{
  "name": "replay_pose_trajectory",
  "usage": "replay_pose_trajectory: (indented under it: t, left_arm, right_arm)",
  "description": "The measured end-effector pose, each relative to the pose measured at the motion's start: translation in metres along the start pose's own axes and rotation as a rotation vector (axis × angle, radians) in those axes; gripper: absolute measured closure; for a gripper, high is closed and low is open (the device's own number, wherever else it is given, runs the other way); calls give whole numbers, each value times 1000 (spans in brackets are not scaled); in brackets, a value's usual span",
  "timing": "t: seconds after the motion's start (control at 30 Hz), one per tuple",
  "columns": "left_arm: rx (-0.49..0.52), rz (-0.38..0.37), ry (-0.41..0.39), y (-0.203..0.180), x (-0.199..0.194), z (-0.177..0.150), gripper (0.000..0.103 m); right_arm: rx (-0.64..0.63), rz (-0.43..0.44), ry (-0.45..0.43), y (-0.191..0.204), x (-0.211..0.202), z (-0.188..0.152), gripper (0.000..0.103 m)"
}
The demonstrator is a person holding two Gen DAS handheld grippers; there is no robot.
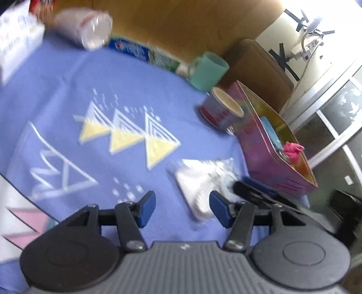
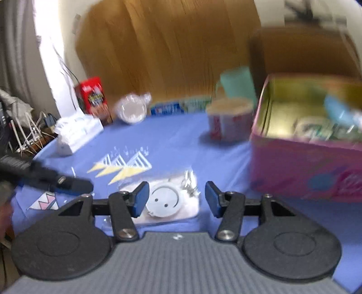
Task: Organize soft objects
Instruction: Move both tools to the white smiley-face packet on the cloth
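We hold our left gripper point(image 1: 182, 209) and right gripper point(image 2: 177, 199) released, jaws apart, nothing pinched. The clear packet with a white smiley disc point(image 2: 166, 200) lies flat on the blue tablecloth point(image 2: 172, 140), just beside the pink tin point(image 2: 303, 171).

Motion blur smeared the pink tin point(image 2: 301, 167) and its contents beyond telling. The red box point(image 1: 41, 6) was cut off by the top edge.

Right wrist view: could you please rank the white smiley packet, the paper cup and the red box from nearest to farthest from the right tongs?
1. White smiley packet, lying between the open right tongs.
2. Paper cup, ahead to the right, beside the pink tin.
3. Red box, far left at the cloth's back edge.
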State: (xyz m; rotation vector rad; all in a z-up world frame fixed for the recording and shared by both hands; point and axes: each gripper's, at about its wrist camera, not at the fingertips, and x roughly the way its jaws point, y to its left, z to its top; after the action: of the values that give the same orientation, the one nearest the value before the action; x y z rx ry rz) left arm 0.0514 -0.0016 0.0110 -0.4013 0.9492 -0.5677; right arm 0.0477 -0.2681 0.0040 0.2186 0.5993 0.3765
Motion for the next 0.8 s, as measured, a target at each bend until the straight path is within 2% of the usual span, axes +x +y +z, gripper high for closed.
replay_pose_trajectory:
  t: [0.07,0.17,0.27,0.33,0.47,0.5,0.57,0.6,0.63,0.7,0.8]
  left_arm:
    - [8,-8,-8,1,5,-2,49]
    - [13,18,-39,8,0,1,48]
    - [3,13,-64,20,-12,6,39]
    - [13,24,-75,22,-14,10,34]
    - [44,33,-53,23,-6,10,36]
    - [67,41,-67,20,-3,8,36]
    - [117,59,-77,11,3,3,41]
    - [132,52,-71,7,5,2,43]
    - [146,75,-75,2,6,0,44]
    - [150,85,-66,-4,7,1,44]
    - [129,46,-69,-11,1,4,44]
  right_arm:
    - [74,38,42,1,7,-1,47]
    - [16,112,79,32,-5,-22,48]
    - [-110,82,67,56,-17,-35,45]
    - [-171,47,61,64,-18,-39,30]
    - [-190,12,74,65,-1,-35,29]
    - [-189,14,70,66,3,-33,29]
    - [-198,17,67,67,8,-32,34]
    - [-203,17,60,69,9,-33,44]
    - [-205,24,54,70,9,-34,47]
    - [-215,-4,33,73,7,-36,49]
    - [-198,-36,-5,70,1,-35,53]
